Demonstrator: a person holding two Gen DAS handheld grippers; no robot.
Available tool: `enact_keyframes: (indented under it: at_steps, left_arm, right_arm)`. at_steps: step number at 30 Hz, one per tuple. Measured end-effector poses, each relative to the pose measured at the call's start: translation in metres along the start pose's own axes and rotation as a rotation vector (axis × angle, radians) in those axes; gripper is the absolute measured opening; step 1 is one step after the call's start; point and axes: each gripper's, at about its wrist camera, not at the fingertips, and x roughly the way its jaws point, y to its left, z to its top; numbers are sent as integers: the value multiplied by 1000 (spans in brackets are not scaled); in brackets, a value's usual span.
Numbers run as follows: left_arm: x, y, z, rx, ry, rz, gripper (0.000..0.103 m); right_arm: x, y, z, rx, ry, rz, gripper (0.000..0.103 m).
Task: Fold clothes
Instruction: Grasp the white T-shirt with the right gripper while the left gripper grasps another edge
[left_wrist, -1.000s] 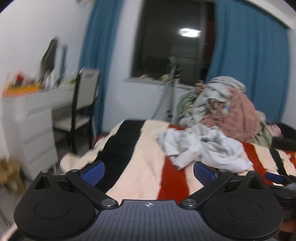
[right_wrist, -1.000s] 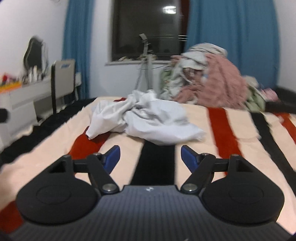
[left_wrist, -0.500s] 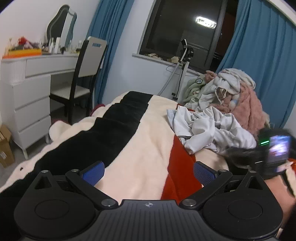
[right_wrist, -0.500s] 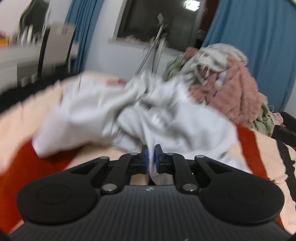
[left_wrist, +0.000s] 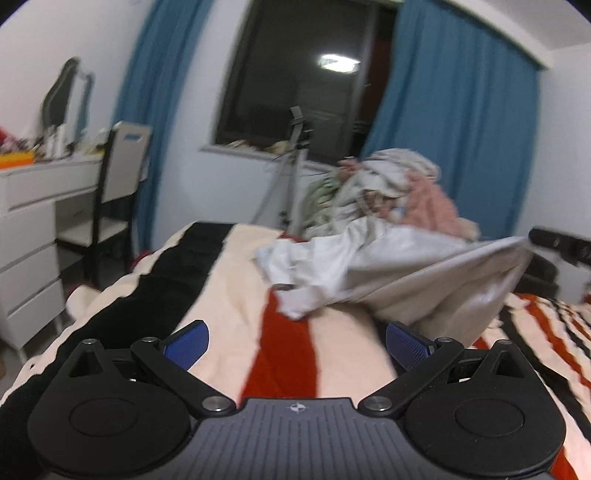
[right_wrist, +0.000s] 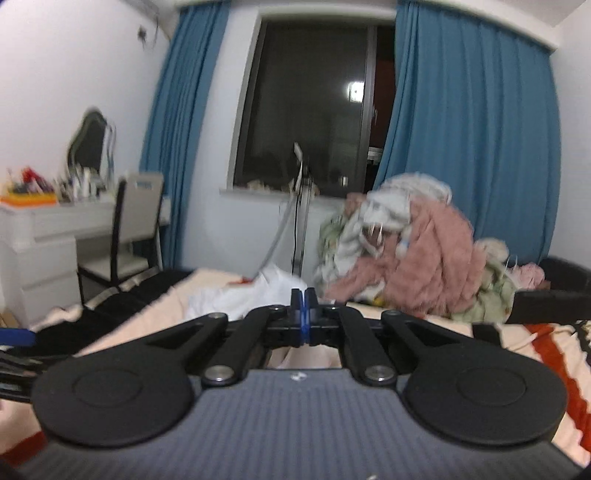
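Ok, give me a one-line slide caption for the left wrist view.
Open left gripper low over the striped blanket, facing a white garment lifted at one end toward the right.

Both wrist views face window (left_wrist: 295, 74)

Two tongs (left_wrist: 295, 341) (right_wrist: 303, 314), one chair (left_wrist: 122, 173), two curtains (right_wrist: 472, 129).

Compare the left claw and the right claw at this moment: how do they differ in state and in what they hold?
The left claw stands wide open with nothing between its blue pads; the right claw is shut, pads together. The left claw hangs low over the striped blanket, short of the white garment; the right claw pinches that garment's edge and holds it lifted off the blanket. Both are black with blue pads.
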Motion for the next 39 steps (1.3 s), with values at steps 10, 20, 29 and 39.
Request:
enact_keyframes:
  at_steps: [10,20,29,39]
  left_arm:
    - [-23,-56,-32,161,68,-94,102]
    - [14,-32,-34,1,118,-61,101]
    - [115,10,-14,-383,199,-193,99]
    - [300,40,5,-589,219,-137,88]
  right_arm:
    - [-104,-26,-20,198,-19,-3,4]
    - [-59,-3,-90,240,201,59,72]
    - [26,-35,-162,762,391,201,66]
    - [67,-58,-200,1082,390,295,46]
